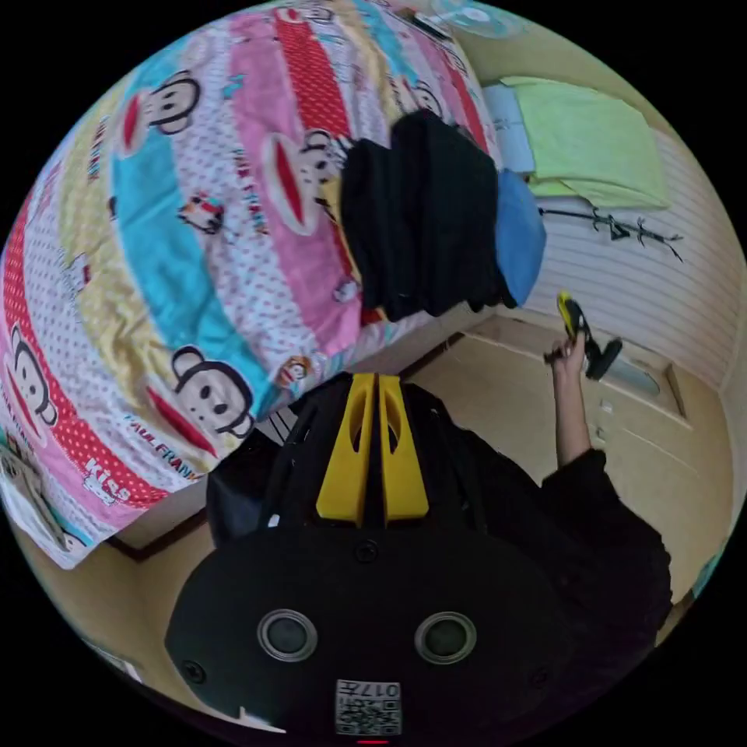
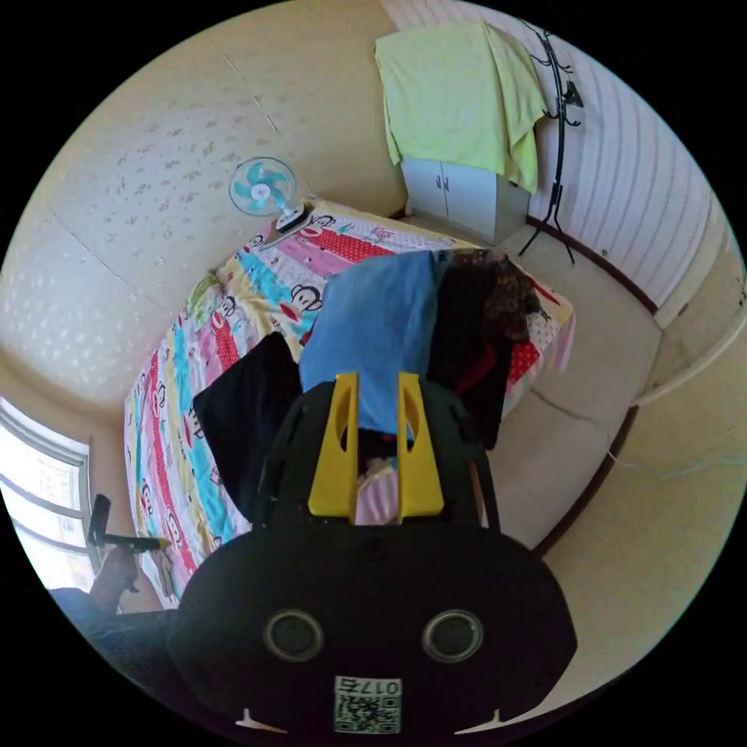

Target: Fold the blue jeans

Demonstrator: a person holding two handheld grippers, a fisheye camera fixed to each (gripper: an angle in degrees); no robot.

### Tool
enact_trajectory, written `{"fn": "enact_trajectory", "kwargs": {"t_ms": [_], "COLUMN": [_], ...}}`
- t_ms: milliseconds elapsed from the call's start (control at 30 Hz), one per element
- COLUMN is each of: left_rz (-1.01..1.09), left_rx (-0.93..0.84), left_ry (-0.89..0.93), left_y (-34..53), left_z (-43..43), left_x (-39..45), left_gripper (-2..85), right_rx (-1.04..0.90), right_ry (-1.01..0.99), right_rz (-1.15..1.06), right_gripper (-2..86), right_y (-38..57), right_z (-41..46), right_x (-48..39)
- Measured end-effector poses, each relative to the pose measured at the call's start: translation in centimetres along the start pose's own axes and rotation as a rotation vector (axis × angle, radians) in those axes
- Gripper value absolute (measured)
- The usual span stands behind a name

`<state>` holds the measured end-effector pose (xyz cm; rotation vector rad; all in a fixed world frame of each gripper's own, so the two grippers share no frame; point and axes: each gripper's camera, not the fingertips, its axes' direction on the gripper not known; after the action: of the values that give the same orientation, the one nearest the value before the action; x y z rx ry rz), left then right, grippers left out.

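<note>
The blue jeans lie as a flat blue piece on the bed's cartoon-print sheet, between a black garment and a dark pile of clothes. My right gripper hovers above the jeans, jaws open and empty. My left gripper is shut with nothing in it, off the bed's edge. In the left gripper view the jeans sit beside the black clothes, and a hand holds the right gripper up over the floor. In the right gripper view a hand holds the left gripper near the window.
A small fan stands at the bed's far end. A white cabinet draped with a green towel and a black coat stand occupy the corner. A window is at the left. Beige floor runs beside the bed.
</note>
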<state>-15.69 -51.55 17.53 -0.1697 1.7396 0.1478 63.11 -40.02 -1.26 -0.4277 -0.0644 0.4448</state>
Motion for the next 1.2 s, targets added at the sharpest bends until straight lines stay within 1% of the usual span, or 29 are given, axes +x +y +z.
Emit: {"fn": "enact_trajectory", "kwargs": {"t_ms": [33, 67, 167, 233, 267, 300, 333, 367, 400, 433, 500, 533, 600, 633, 700, 733, 800, 833, 867, 900, 933, 967, 1000, 1033, 1067, 1100, 1133, 1200], "left_rz": [0.029, 0.062, 0.129, 0.115, 0.087, 0.070, 0.030, -0.019, -0.040, -0.065, -0.076, -0.084, -0.124, -0.157, -0.207, -0.242, -0.306, -0.359, -0.431, -0.473, -0.579, -0.687, -0.733, -0.802, -0.845, -0.858, -0.874, -0.876], "left_rx": [-0.020, -0.032, -0.072, -0.062, 0.000, 0.039, 0.107, 0.157, 0.177, 0.216, 0.288, 0.335, 0.392, 0.426, 0.475, 0.491, 0.489, 0.481, 0.466, 0.457, 0.435, 0.411, 0.404, 0.406, 0.423, 0.434, 0.452, 0.454], "left_ry": [-0.050, -0.142, -0.336, -0.366, -0.381, -0.389, -0.399, -0.398, -0.392, -0.375, -0.365, -0.373, -0.375, -0.366, -0.354, -0.355, -0.368, -0.380, -0.393, -0.400, -0.413, -0.401, -0.383, -0.331, -0.273, -0.246, -0.204, -0.181], "left_y": [0.2, 0.7, 2.1, 3.3, 4.3, 4.9, 5.9, 6.8, 7.1, 7.7, 8.5, 9.0, 9.8, 10.5, 11.8, 12.7, 14.1, 15.1, 16.2, 16.8, 18.2, 19.7, 20.4, 21.9, 23.1, 23.6, 24.3, 24.3], "left_z": [1.7, 3.3, 6.7, 7.5, 7.1, 6.7, 5.8, 5.0, 4.6, 3.9, 2.9, 2.4, 1.9, 1.7, 1.7, 1.9, 2.5, 3.0, 3.7, 4.0, 4.8, 5.5, 5.8, 6.3, 6.6, 6.7, 6.9, 6.9], "left_x": [1.9, 3.7, 6.5, 6.6, 6.3, 6.2, 5.7, 5.1, 4.8, 4.3, 4.2, 4.3, 4.2, 4.1, 3.6, 3.2, 2.3, 1.4, 0.3, -0.4, -2.0, -3.8, -4.6, -6.0, -7.0, -7.4, -8.1, -8.8], "left_gripper": [-0.5, -0.5, -0.5, -0.6, -0.6, -0.6, -0.6, -0.6, -0.6, -0.6, -0.6, -0.6, -0.6, -0.6, -0.5, -0.5, -0.5, -0.5, -0.5, -0.5, -0.5, -0.5, -0.5, -0.5, -0.5, -0.5, -0.5, -0.5], "right_rx": [-0.010, -0.047, -0.232, -0.198, -0.097, 0.037, 0.093, 0.147, 0.161, 0.165, 0.181, 0.191, 0.207, 0.194, 0.075, 0.033, -0.213, -0.289, -0.448, -0.598, -0.682, -0.848, -1.005, -1.074, -1.166, -1.189, -1.184, -1.130], "right_ry": [0.002, 0.018, 0.016, -0.041, -0.139, -0.296, -0.372, -0.483, -0.586, -0.641, -0.882, -0.946, -1.189, -1.248, -1.470, -1.515, -1.659, -1.676, -1.673, -1.611, -1.548, -1.407, -1.338, -1.330, -1.314, -1.268, -1.238, -1.093], "right_rz": [-0.002, 0.014, 0.109, 0.232, 0.280, 0.241, 0.215, 0.151, 0.053, -0.007, -0.248, -0.309, -0.594, -0.648, -0.833, -0.878, -1.045, -1.091, -1.175, -1.259, -1.281, -1.255, -1.175, -1.129, -1.038, -0.949, -0.916, -0.829], "right_gripper": [8.3, 8.7, 8.9, 7.7, 6.1, 4.9, 4.6, 4.1, 3.7, 3.6, 3.1, 3.0, 2.8, 2.7, 2.7, 2.7, 2.8, 2.8, 2.8, 2.8, 2.8, 2.8, 2.8, 2.9, 3.0, 3.5, 3.7, 5.6], "right_y": [-0.6, -1.6, -1.8, -1.4, -1.3, -1.6, -1.9, -3.1, -4.6, -5.4, -7.2, -7.1, -5.0, -4.1, 0.9, 2.5, 11.0, 13.5, 18.7, 24.1, 26.7, 31.0, 33.8, 34.7, 35.6, 35.6, 35.3, 33.4], "right_z": [0.6, 2.3, 8.1, 7.4, 5.3, 2.5, 1.3, -0.5, -1.7, -2.3, -5.0, -5.8, -9.0, -9.5, -10.5, -10.6, -9.8, -9.4, -8.3, -6.6, -5.2, -1.9, 1.4, 2.9, 5.2, 7.0, 7.8, 10.6], "right_x": [0.3, 0.9, 2.9, 4.1, 4.3, 3.4, 2.8, 0.7, -2.3, -4.2, -12.2, -14.3, -22.5, -24.4, -31.3, -33.0, -39.7, -41.3, -44.1, -46.3, -47.1, -48.1, -48.0, -47.7, -47.0, -46.1, -45.8, -45.6]}}
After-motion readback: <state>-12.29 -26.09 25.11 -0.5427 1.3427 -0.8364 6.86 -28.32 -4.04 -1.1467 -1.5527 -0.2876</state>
